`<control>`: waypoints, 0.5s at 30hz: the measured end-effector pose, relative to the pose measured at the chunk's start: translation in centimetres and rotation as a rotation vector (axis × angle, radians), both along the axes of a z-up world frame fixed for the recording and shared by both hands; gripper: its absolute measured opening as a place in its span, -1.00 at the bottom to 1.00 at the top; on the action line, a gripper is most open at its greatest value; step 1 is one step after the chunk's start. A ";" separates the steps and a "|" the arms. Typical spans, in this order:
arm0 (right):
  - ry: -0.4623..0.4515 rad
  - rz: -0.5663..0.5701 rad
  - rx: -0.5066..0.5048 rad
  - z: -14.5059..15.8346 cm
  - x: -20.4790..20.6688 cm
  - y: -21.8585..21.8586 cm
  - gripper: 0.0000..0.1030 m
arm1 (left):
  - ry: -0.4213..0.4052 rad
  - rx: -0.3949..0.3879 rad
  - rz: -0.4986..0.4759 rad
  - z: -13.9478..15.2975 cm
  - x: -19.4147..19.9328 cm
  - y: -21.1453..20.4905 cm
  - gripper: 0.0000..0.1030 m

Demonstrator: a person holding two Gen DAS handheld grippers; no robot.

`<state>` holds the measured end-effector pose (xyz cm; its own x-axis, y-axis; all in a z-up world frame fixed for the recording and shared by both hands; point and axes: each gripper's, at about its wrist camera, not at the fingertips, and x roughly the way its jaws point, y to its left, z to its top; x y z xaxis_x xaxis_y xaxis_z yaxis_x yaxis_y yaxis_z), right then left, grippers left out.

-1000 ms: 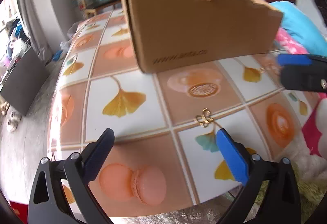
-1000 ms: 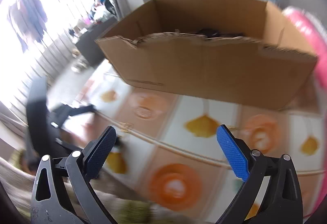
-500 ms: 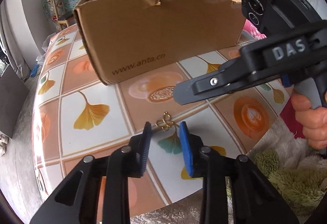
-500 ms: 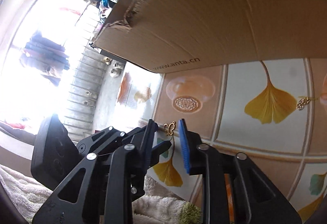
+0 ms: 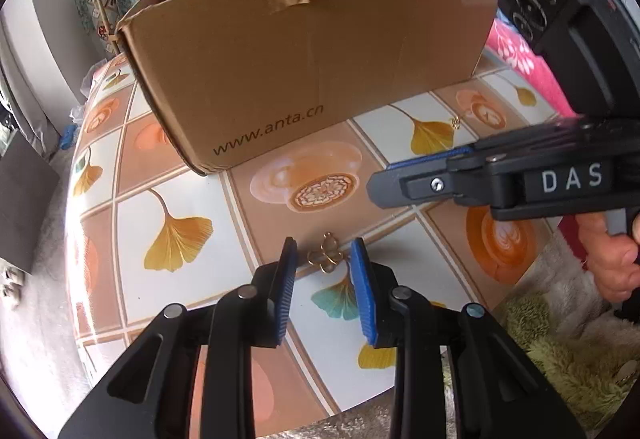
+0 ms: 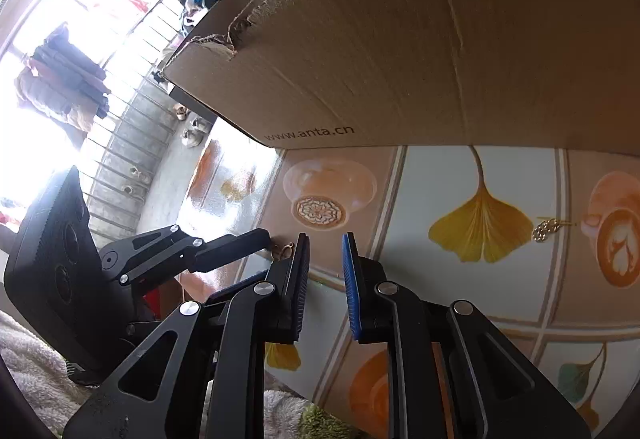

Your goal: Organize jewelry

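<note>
A small gold charm (image 5: 326, 258) lay flat on the table (image 5: 192, 279), on the seam where a brown tile met a white one with a teal leaf. The left claw (image 5: 323, 253) hung low over it, its blue pads (image 5: 362, 279) set either side of the charm with a narrow gap on each side, so the jaws stood partly closed around it and gripped nothing; whether the tips touched the cloth I could not tell. From the other side the charm (image 6: 283, 249) showed only as a glint just past the left claw's tip (image 6: 240, 245). The right claw (image 6: 324, 251) hovered over the tiles just beside that spot, its pads (image 6: 351, 283) drawn close with a slim gap between them and nothing in it. The right hand (image 5: 612, 259) gripped its handle at the table's edge. A second gold piece (image 6: 546, 229), a little filigree drop on a thin pin, lay well apart to the right, between a yellow ginkgo leaf and a printed coffee cup; the left view caught it (image 5: 455, 123) as a speck near the box (image 5: 304, 71). That box, open-topped brown cardboard with a torn rim and a web address on its side, stood on the table beyond both pieces. A fuzzy green rug (image 5: 560, 351) lay below the table's near edge.
</note>
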<state>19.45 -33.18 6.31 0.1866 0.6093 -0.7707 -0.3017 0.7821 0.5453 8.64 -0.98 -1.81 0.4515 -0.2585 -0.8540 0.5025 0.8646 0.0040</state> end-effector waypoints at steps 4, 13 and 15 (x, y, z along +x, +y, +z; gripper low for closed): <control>-0.009 -0.006 0.005 -0.3 0.0 -0.7 -0.67 | 0.012 0.017 0.006 0.0 0.2 -0.4 -0.59; -0.013 -0.025 0.013 -0.7 0.5 -1.3 -0.67 | 0.019 0.043 -0.007 -0.3 0.5 -1.0 -0.69; -0.019 -0.028 0.011 -0.7 0.6 -1.3 -0.67 | 0.015 0.046 -0.007 -0.2 0.3 -0.8 -0.69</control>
